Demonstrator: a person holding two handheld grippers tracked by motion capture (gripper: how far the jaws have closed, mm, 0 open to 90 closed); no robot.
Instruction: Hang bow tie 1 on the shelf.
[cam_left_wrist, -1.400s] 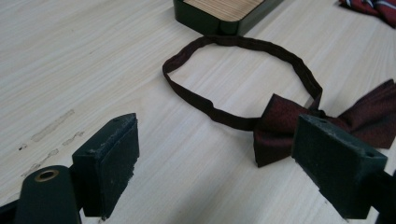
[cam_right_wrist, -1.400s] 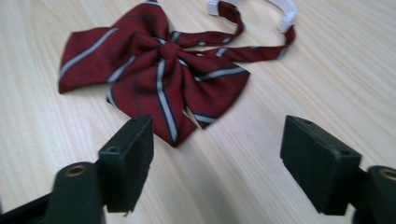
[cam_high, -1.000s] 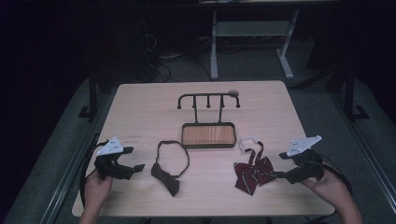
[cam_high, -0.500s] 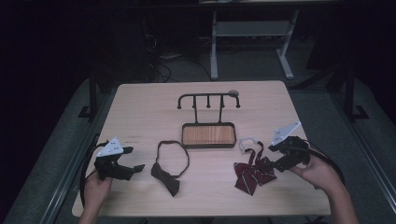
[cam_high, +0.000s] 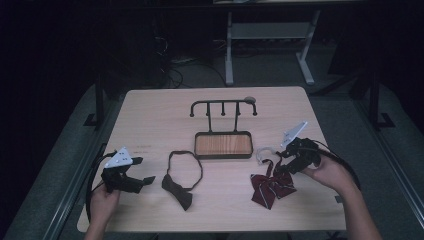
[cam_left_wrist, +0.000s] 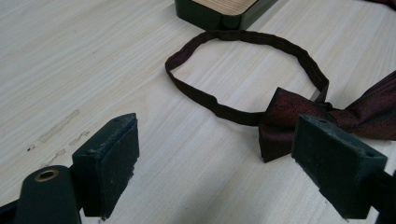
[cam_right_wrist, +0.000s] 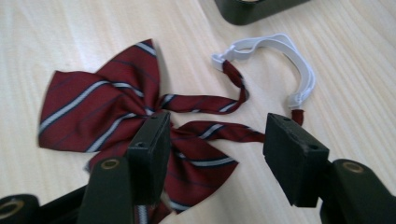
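From above, my right gripper (cam_high: 286, 162) sits over the neck strap end of the striped bow tie (cam_high: 272, 186), which lies on the table (cam_high: 150, 120) to the right of the wooden tray (cam_high: 223, 145). The tray holds nothing, and the hook rack (cam_high: 223, 106) rising behind it has nothing hung on it. My left gripper (cam_high: 142, 180) rests near the left edge, jaws apart, pointing at the dark bow tie (cam_high: 179, 191), whose band loop reaches up to the tray's front wall.

In the left gripper view my jaws stand wide with bare table between them; the dark bow tie (cam_left_wrist: 327, 119) lies just past the right pad, its loop running toward the tray corner (cam_left_wrist: 219, 14).

In the right gripper view my jaws have just been closing but remain apart, not pressing anything; a striped strap of the striped bow tie (cam_right_wrist: 107, 107) runs across between them, and the white elastic band (cam_right_wrist: 275, 56) curls beyond, near the tray
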